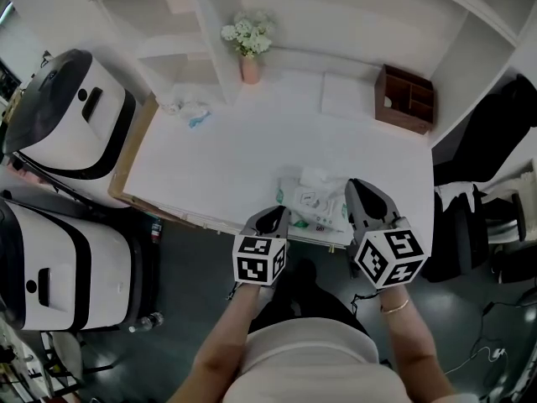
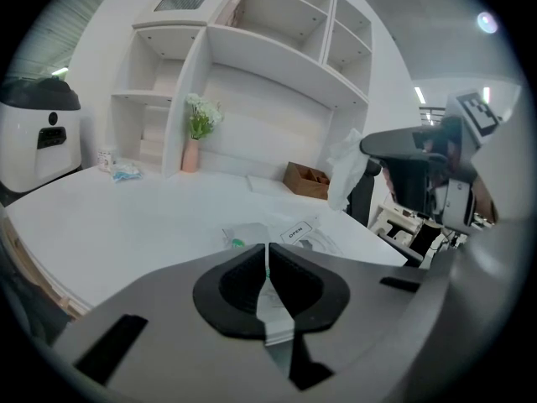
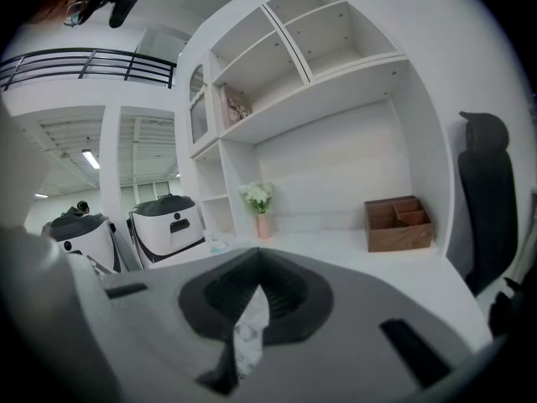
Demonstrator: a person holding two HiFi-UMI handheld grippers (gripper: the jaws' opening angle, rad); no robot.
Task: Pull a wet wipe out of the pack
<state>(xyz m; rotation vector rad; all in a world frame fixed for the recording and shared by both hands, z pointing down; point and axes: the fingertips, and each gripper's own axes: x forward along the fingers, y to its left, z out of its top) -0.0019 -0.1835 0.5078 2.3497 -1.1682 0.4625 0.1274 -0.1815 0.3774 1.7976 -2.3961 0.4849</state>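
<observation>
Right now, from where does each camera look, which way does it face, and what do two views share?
Head view: on the person's head, looking steeply down at the table; arms, left tongs and right tongs show.
Left gripper view: rides the left tongs, faces across the table towards the shelves; its jaws are shut on the wipe pack.
Right gripper view: rides the right tongs, faces the shelves; its jaws pinch a wet wipe.
Shared: all three show the flower vase and wooden organiser.
</observation>
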